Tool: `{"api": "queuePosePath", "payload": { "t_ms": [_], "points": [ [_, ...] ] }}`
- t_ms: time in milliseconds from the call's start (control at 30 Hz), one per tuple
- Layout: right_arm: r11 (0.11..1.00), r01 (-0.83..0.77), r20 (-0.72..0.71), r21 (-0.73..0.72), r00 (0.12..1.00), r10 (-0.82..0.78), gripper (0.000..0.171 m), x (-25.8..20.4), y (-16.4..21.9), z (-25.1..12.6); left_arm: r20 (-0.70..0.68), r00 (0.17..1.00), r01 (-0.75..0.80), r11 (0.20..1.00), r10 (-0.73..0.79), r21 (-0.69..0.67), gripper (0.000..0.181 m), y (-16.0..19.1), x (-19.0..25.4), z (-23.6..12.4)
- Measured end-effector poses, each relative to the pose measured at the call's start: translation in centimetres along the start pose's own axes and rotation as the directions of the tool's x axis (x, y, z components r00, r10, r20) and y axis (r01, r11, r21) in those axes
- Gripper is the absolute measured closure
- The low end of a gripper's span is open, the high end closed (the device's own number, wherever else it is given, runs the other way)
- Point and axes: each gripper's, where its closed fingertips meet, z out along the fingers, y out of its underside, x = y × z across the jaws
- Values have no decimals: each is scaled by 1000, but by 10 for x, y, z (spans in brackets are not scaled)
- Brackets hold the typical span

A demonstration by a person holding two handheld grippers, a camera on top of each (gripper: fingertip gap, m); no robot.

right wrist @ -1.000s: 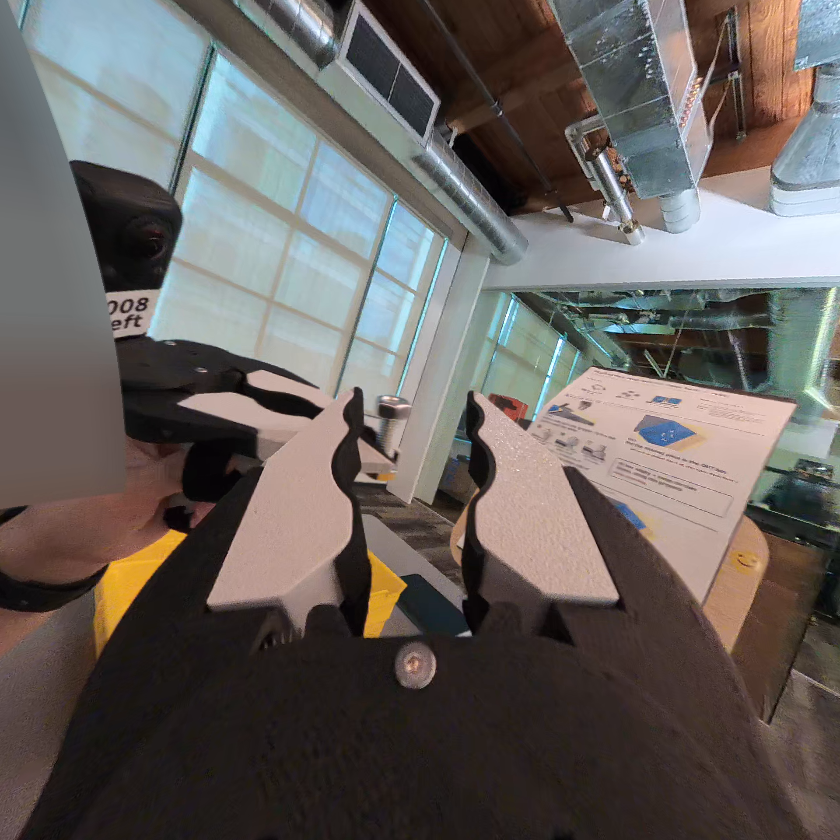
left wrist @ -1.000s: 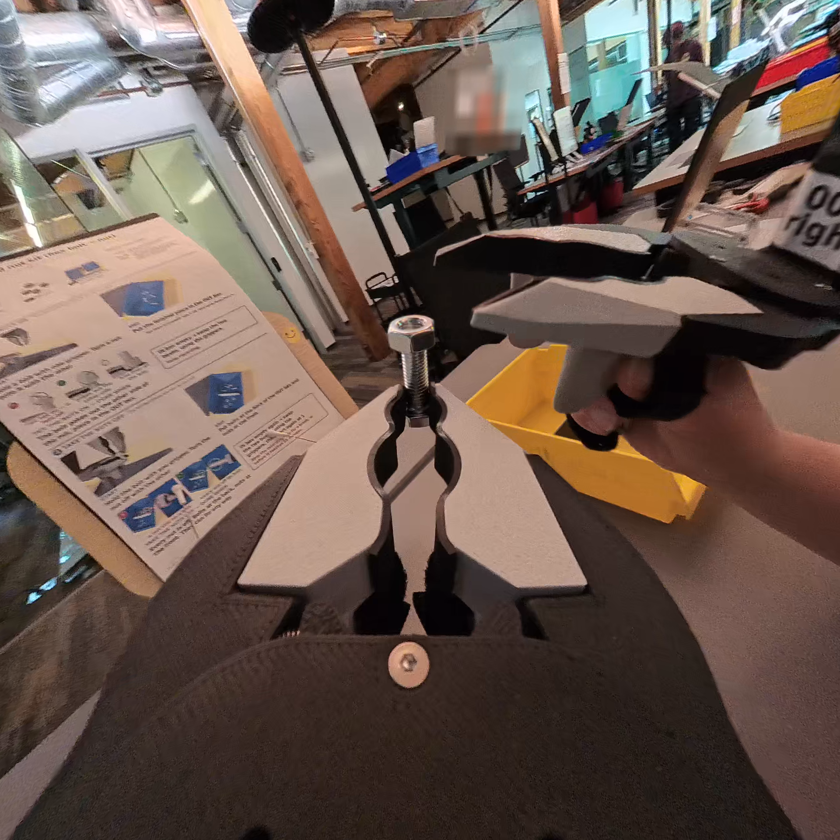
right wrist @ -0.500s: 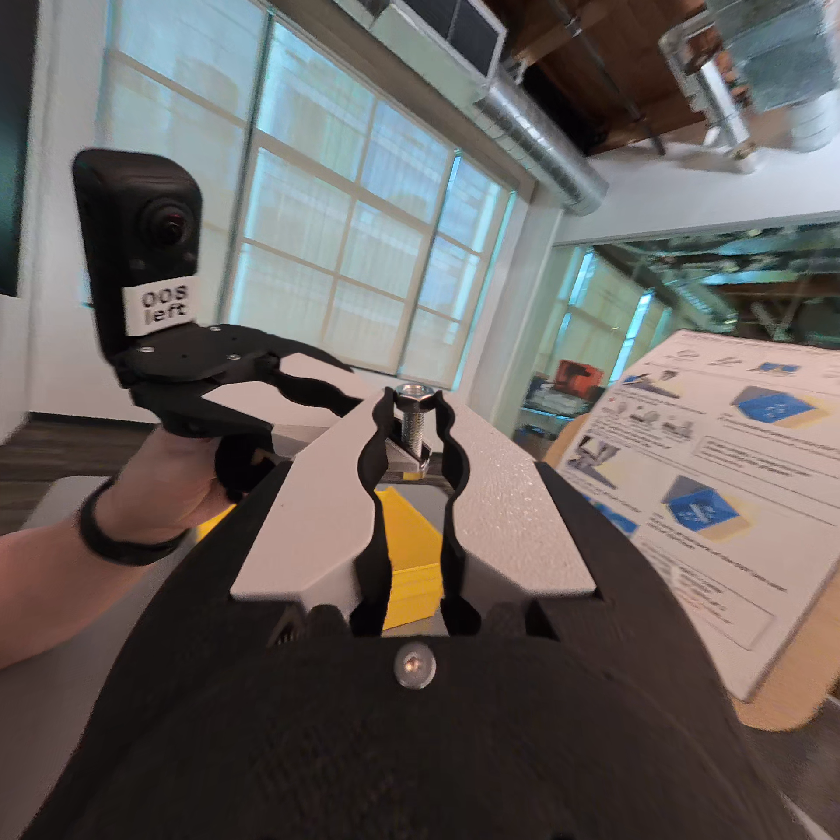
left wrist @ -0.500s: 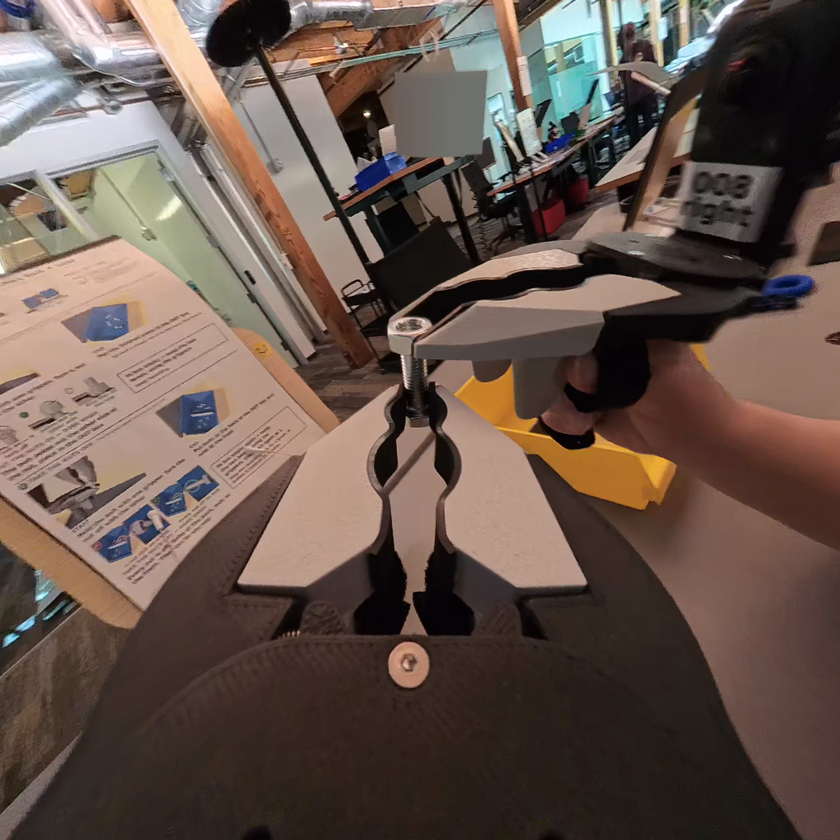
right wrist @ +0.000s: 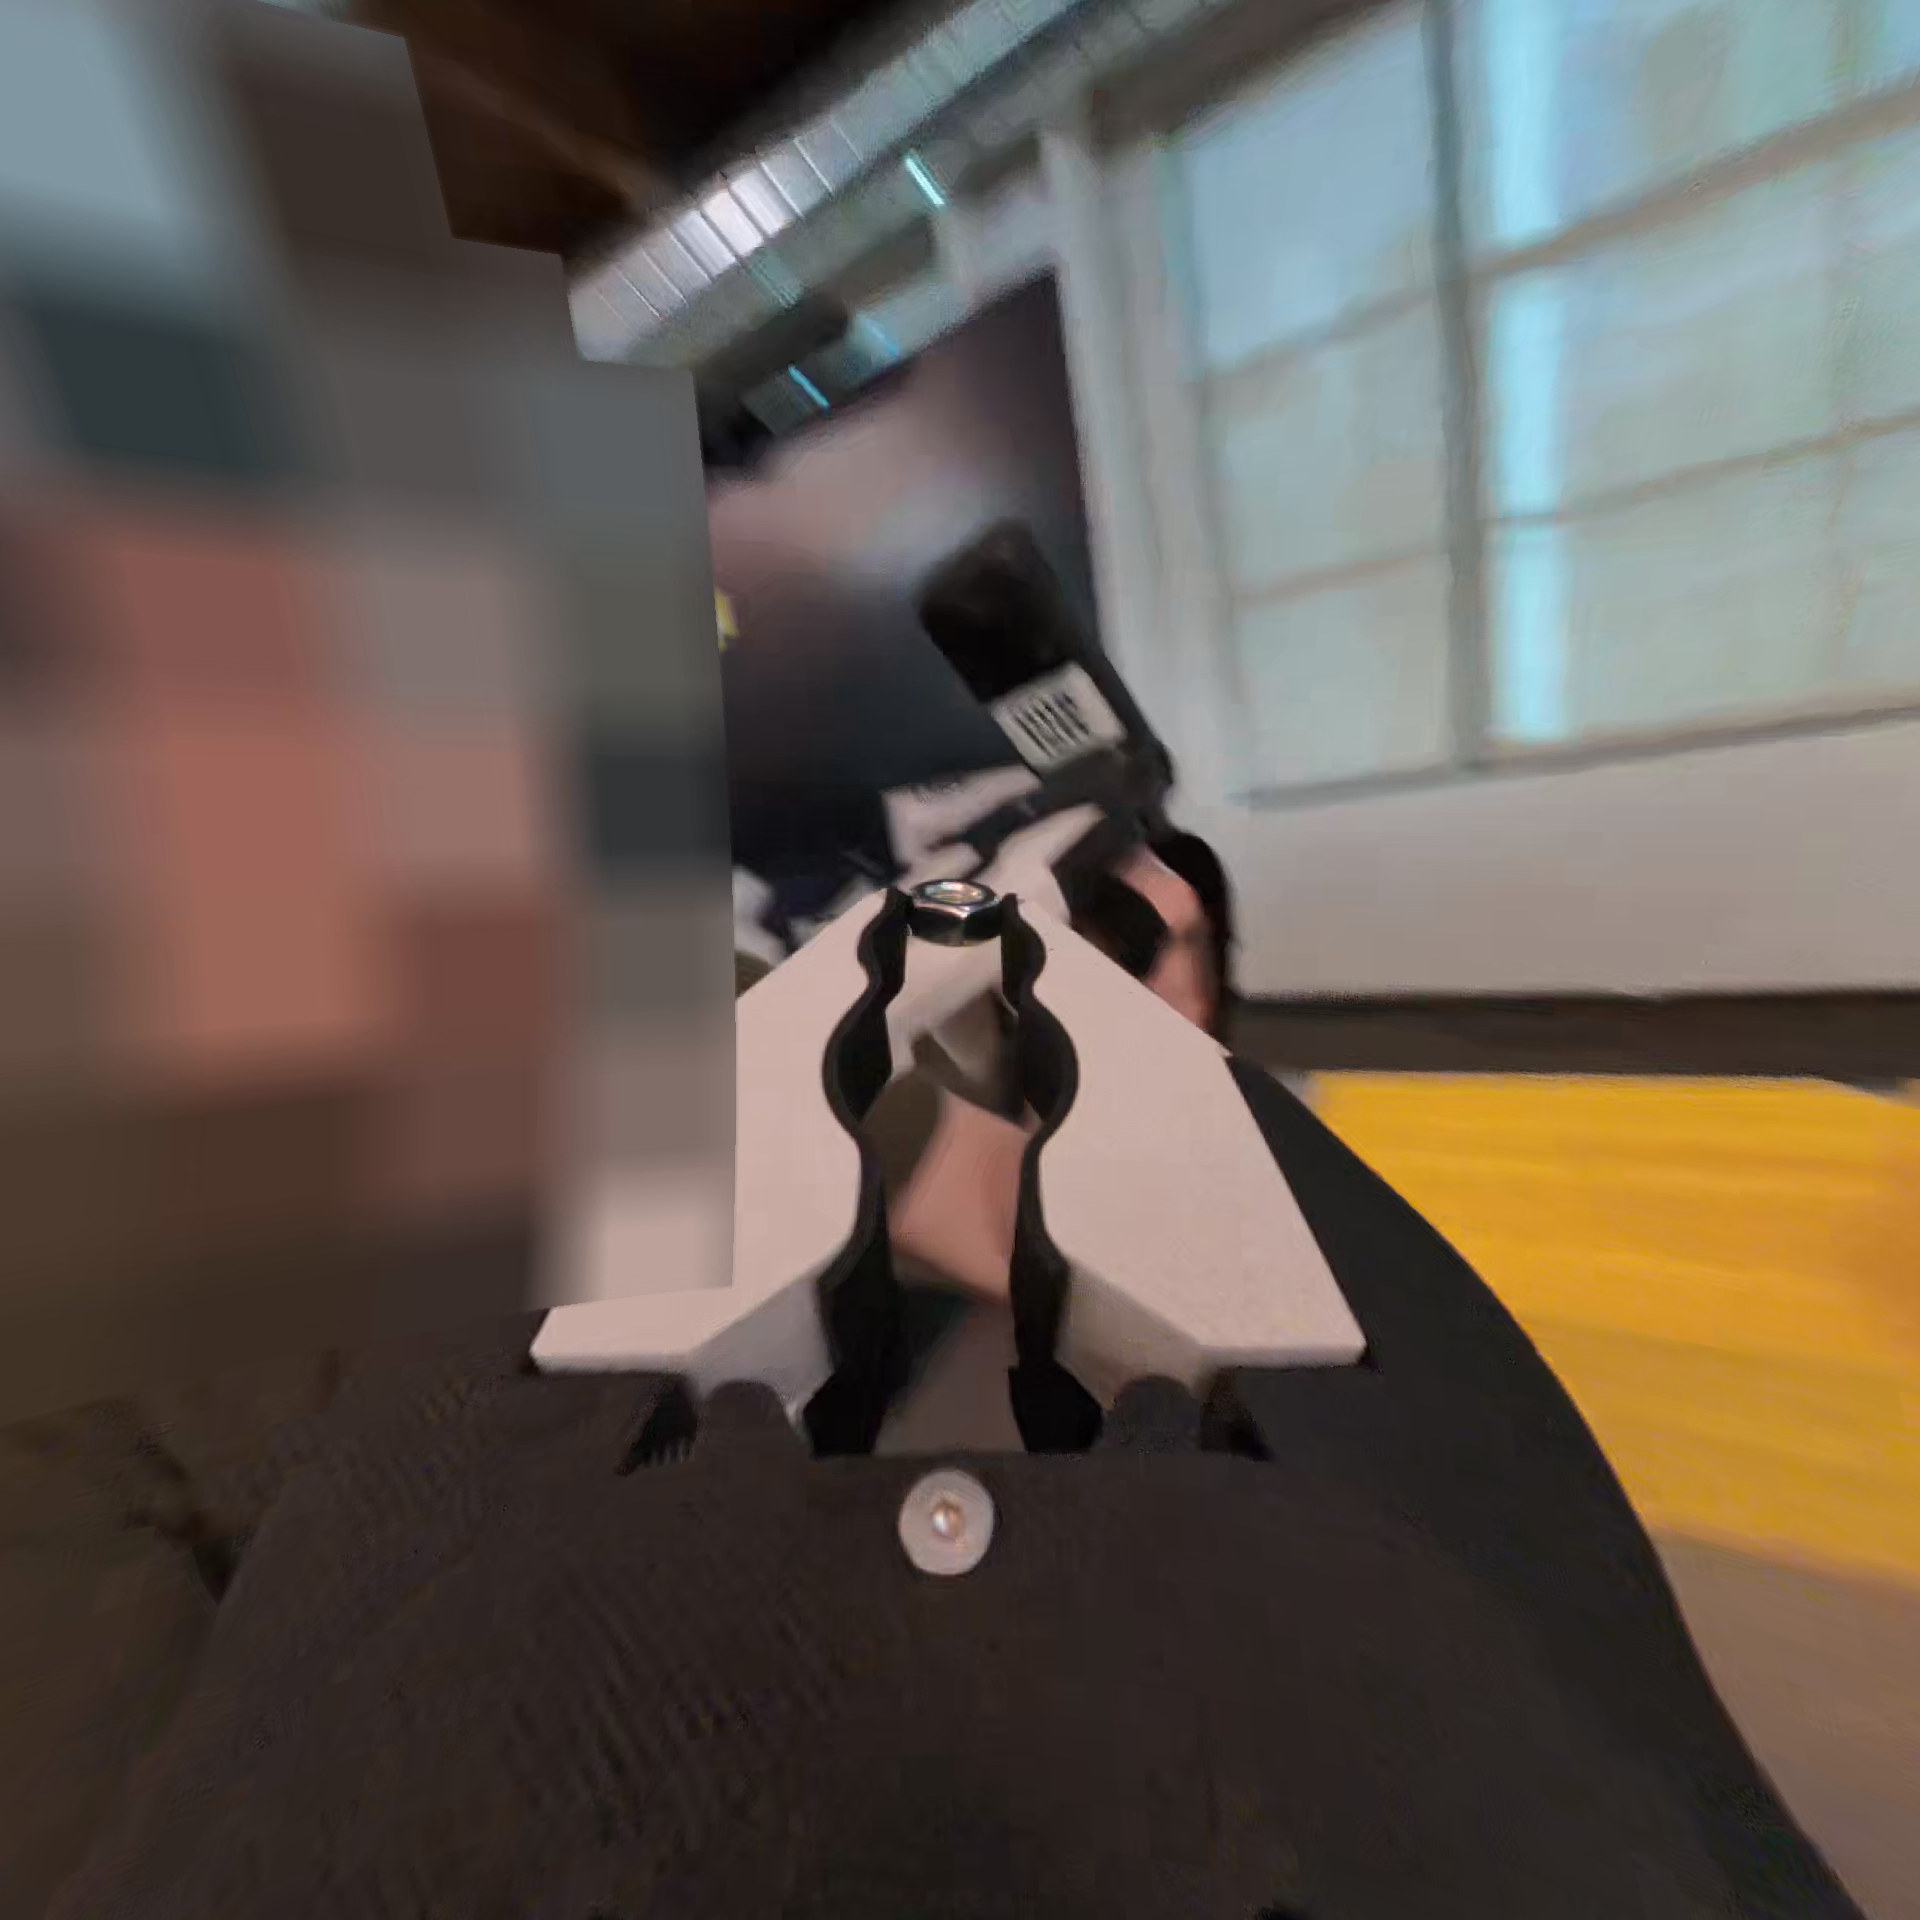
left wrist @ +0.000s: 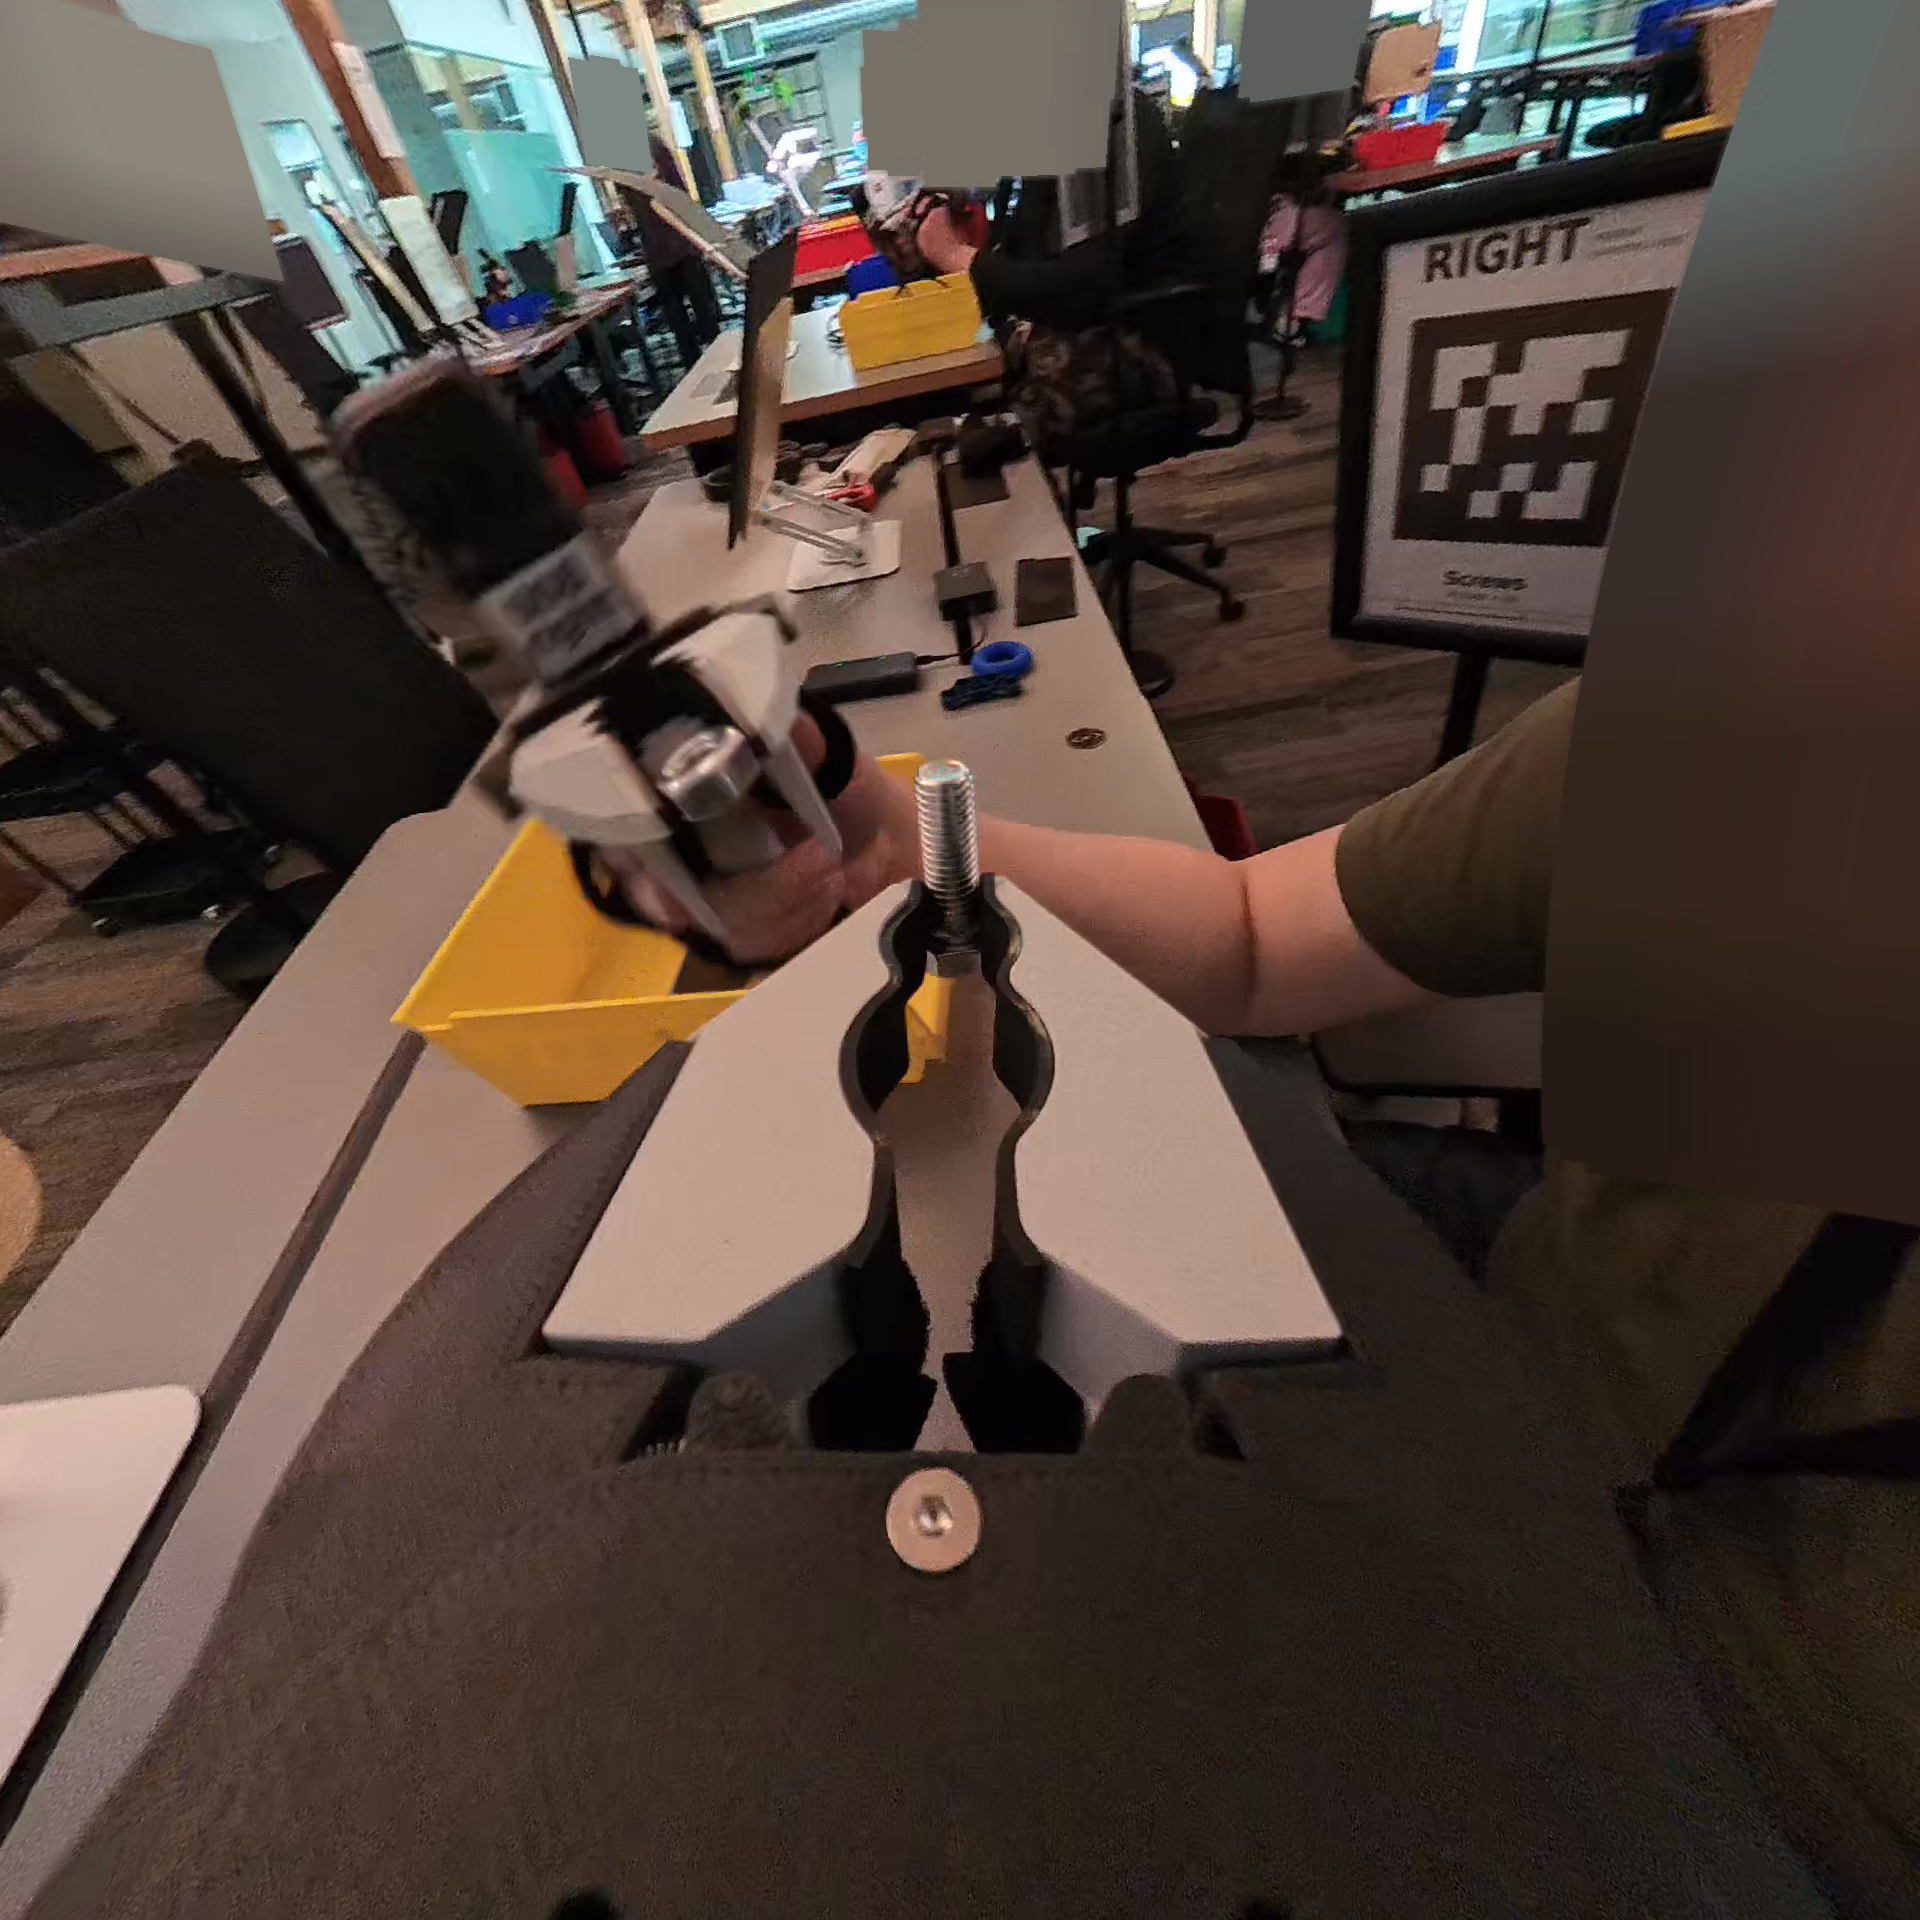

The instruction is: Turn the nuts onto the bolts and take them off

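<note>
The left gripper point(left wrist: 951, 920) pinches a silver threaded steel bolt point(left wrist: 943, 844) near its head, shank pointing straight up, bare threads clear of everything. The right gripper point(right wrist: 953, 920) is pressed onto a small silver hex nut point(right wrist: 952, 910) at its fingertips, held apart to the bolt's left above the yellow plastic bin point(left wrist: 540, 987) on the grey table point(left wrist: 1081, 686).

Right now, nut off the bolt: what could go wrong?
1. The nut sits only at the very tips of the right gripper, and that view is motion-blurred; it could slip out and miss the yellow bin.
2. The left gripper pinches the bolt low, near its head, so the long threaded end could tilt if bumped.
</note>
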Motion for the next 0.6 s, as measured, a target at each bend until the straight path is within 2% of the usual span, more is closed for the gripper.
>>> {"api": "queuePosePath", "payload": {
  "t_ms": [33, 67, 100, 167, 200, 267, 367, 400, 433, 500, 600],
  "points": [
    [990, 92, -122, -106, 987, -105, 155, 3, 4, -11, 18, 1000, 5, 1000, -5, 2, 174, -1, -3, -3],
    [956, 154, -279, -251, 934, -224, 155, 12, 9, -29, 34, 999, 15, 1000, -15, 4, 174, -2, -6, -7],
    [891, 162, -425, -423, 834, -353, 154, 22, 16, -58, 50, 998, 27, 1000, -27, 1, 174, -2, -10, -11],
    [705, -14, -572, -709, 597, -562, 154, 29, 43, -139, 93, 995, 43, 999, -42, -8, 174, -1, -19, -19],
    [620, -155, -596, -769, 525, -608, 154, 25, 60, -181, 114, 992, 53, 999, -51, -14, 174, 1, -23, -22],
    [521, -439, -681, -732, 435, -589, 154, 11, 96, -253, 135, 988, 75, 997, -71, -25, 174, 4, -30, -25],
    [456, -764, -867, -456, 265, -423, 154, -10, 141, -327, 155, 983, 104, 994, -97, -34, 174, 8, -37, -28],
    [435, -818, -905, -375, 222, -362, 154, -13, 153, -341, 161, 981, 111, 993, -104, -37, 174, 10, -39, -28],
    [428, -839, -929, -337, 222, -295, 154, -13, 164, -344, 164, 981, 115, 992, -107, -42, 174, 11, -40, -29],
    [424, -840, -938, -337, 258, -233, 154, -6, 178, -348, 174, 979, 119, 991, -108, -57, 174, 14, -42, -30],
    [427, -851, -950, -307, 246, -192, 153, 1, 184, -351, 200, 975, 116, 990, -97, -84, 174, 19, -46, -31]
  ]
}}
